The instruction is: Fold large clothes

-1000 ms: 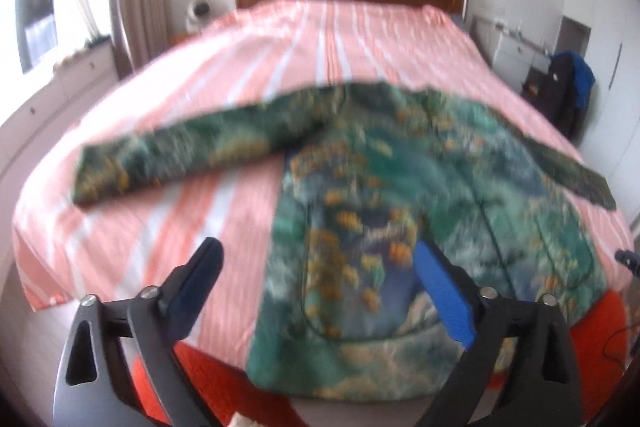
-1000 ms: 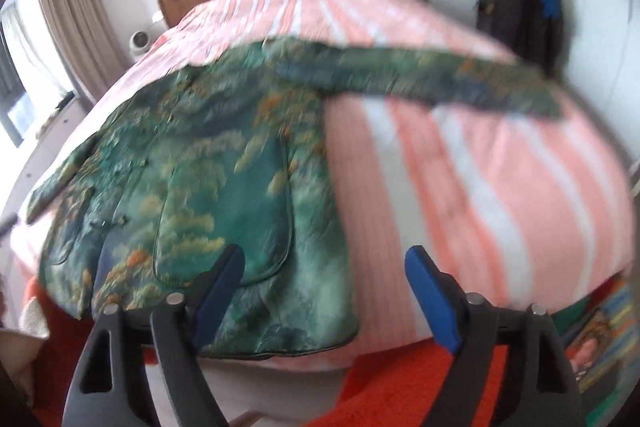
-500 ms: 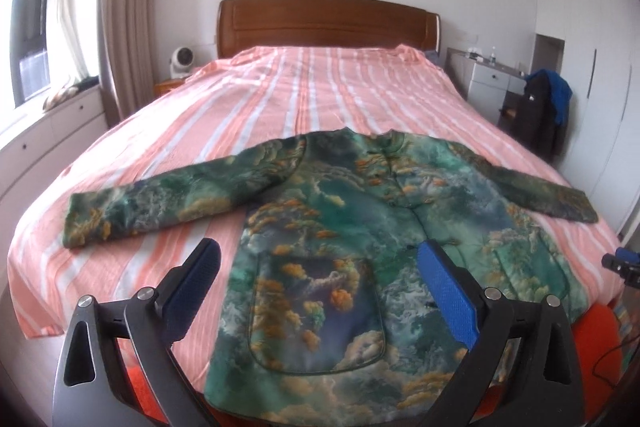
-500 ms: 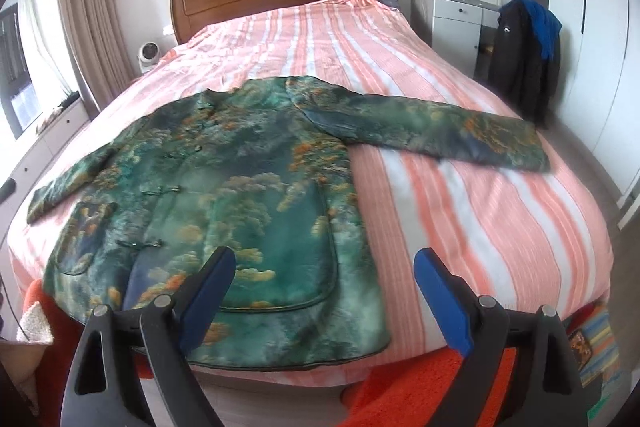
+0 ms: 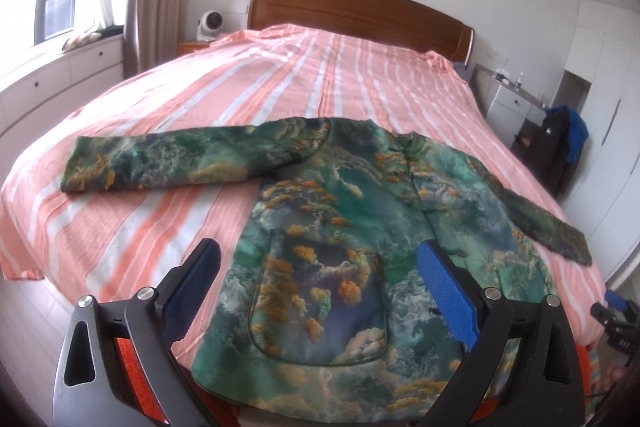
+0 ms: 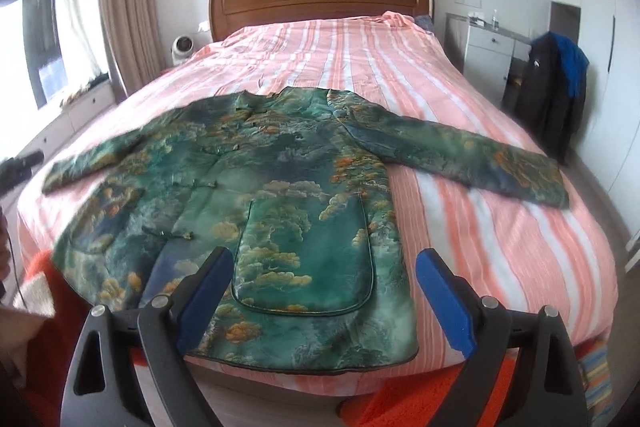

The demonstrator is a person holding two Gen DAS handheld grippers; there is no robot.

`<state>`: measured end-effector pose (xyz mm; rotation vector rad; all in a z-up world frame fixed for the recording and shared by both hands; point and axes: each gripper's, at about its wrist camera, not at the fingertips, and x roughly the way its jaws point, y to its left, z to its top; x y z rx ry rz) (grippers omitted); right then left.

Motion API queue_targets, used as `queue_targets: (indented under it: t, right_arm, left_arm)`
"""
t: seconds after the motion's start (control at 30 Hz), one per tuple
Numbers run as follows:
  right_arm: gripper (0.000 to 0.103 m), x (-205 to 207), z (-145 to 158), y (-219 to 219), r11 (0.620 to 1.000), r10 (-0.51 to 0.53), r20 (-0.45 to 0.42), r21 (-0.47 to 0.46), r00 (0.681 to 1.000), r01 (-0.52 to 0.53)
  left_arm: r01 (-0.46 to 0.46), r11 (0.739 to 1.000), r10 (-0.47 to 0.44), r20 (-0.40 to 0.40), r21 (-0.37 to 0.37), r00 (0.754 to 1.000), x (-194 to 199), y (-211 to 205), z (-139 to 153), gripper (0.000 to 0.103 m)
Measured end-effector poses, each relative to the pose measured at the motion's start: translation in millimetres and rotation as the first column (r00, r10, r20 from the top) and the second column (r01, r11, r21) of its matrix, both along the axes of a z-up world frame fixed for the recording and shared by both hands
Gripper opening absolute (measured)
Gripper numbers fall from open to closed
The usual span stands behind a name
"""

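Note:
A large green jacket point(image 5: 352, 227) point(image 6: 280, 187) with an orange and white cloud print lies flat, front up, on the striped bed, both sleeves spread out to the sides. Its hem hangs at the bed's near edge. My left gripper point(image 5: 320, 287) is open above the hem on the jacket's left half, with nothing between its blue pads. My right gripper point(image 6: 324, 291) is open too, hovering over the right patch pocket point(image 6: 308, 259) and touching no cloth. The other gripper's tip shows at the edge of each view.
The bed point(image 6: 500, 227) has a pink and white striped cover and a wooden headboard point(image 6: 320, 3). An orange rug point(image 6: 420, 399) lies on the floor at its foot. A dark coat on a chair point(image 6: 556, 95) and a white cabinet point(image 6: 488, 55) stand to the right; drawers and curtain to the left.
Both views have steadied from blur. The right gripper has drawn back and up from the hem, so the whole jacket shows. The left gripper has rolled a little; both stay open.

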<state>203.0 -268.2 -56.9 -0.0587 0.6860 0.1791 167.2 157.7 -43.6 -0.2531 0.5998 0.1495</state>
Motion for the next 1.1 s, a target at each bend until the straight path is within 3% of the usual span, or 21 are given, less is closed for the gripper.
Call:
queue_targets:
  t: [0.4,1.1]
  right_arm:
    - [0.092,1,-4,11,0.999,0.017,0.004,-0.043,1.0,-0.017]
    - [0.092,2,-14,16,0.999,0.02,-0.024,-0.03,1.0,-0.021]
  left_arm:
    - [0.1,0.991,-0.097,-0.045,0.093,0.994,6,-31,-3,0.099]
    - [0.107,0.985,-0.093,-0.102,0.138,0.99,14,-37,-14,0.099]
